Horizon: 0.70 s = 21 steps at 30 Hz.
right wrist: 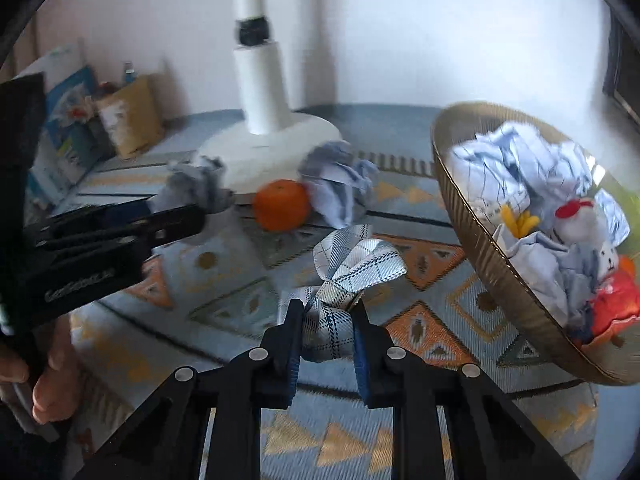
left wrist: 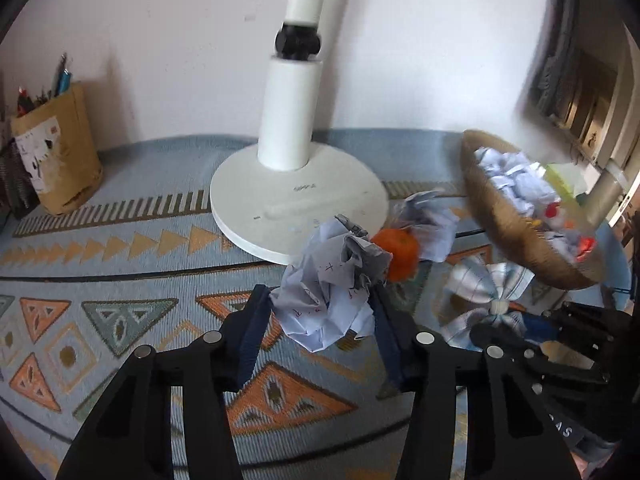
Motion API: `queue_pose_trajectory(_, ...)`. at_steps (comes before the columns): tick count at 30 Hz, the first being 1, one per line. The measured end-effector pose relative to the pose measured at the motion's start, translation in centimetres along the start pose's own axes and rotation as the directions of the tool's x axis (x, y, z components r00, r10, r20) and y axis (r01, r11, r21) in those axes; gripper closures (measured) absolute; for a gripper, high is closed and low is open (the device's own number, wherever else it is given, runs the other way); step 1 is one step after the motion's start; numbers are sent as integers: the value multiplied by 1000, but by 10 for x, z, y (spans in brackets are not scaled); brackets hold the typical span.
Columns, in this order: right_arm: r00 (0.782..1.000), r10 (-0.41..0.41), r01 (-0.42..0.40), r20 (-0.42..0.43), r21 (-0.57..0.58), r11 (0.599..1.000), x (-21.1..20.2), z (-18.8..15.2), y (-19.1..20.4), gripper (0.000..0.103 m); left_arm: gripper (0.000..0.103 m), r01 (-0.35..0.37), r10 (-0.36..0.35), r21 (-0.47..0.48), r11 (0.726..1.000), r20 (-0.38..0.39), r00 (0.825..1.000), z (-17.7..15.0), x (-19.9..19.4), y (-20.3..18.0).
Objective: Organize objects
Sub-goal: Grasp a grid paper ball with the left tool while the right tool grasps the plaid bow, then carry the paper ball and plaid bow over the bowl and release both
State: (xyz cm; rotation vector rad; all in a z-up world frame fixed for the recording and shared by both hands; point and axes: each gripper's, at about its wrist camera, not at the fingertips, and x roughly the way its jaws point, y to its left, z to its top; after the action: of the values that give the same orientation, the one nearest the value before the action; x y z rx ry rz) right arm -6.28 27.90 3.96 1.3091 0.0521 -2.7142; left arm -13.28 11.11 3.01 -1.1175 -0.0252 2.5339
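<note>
My left gripper [left wrist: 322,300] is shut on a crumpled ball of written-on paper [left wrist: 328,292], held above the patterned rug. My right gripper [right wrist: 326,314] is shut on a blue-and-white checked fabric bow [right wrist: 348,276]. In the left wrist view the bow [left wrist: 488,284] shows at the right with the right gripper [left wrist: 500,322] behind it. In the right wrist view the left gripper [right wrist: 188,200] enters from the left, a hand on its handle, gripping the paper ball [right wrist: 200,186]. An orange [right wrist: 282,204] and another crumpled paper [right wrist: 340,180] lie on the rug by the fan base.
A round woven basket [right wrist: 492,272], tilted in view, holds crumpled papers and small toys at the right. A white fan stand [left wrist: 296,196] with a round base rises behind the orange. A paper bag of pens [left wrist: 56,148] stands at the left by the wall.
</note>
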Motion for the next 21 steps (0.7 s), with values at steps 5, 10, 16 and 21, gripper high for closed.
queue_pose_trajectory(5, 996, 82, -79, 44, -66, 995, -48, -27, 7, 81, 56, -17, 19, -32, 999, 49, 999, -22, -51, -7)
queue_pose_trajectory(10, 983, 181, -179, 13, -96, 979, -87, -72, 2, 81, 55, -40, 43, -90, 995, 36, 998, -63, -89, -7)
queue_pose_trajectory(16, 957, 237, -245, -166, -29, 969, -80, -113, -9, 75, 54, -150, 155, -108, 983, 41, 987, -96, -92, -4)
queue_pose_trajectory(21, 980, 111, -113, -166, -4, 994, -85, -117, -21, 38, 52, -170, 178, -100, 980, 83, 980, -98, -95, -4)
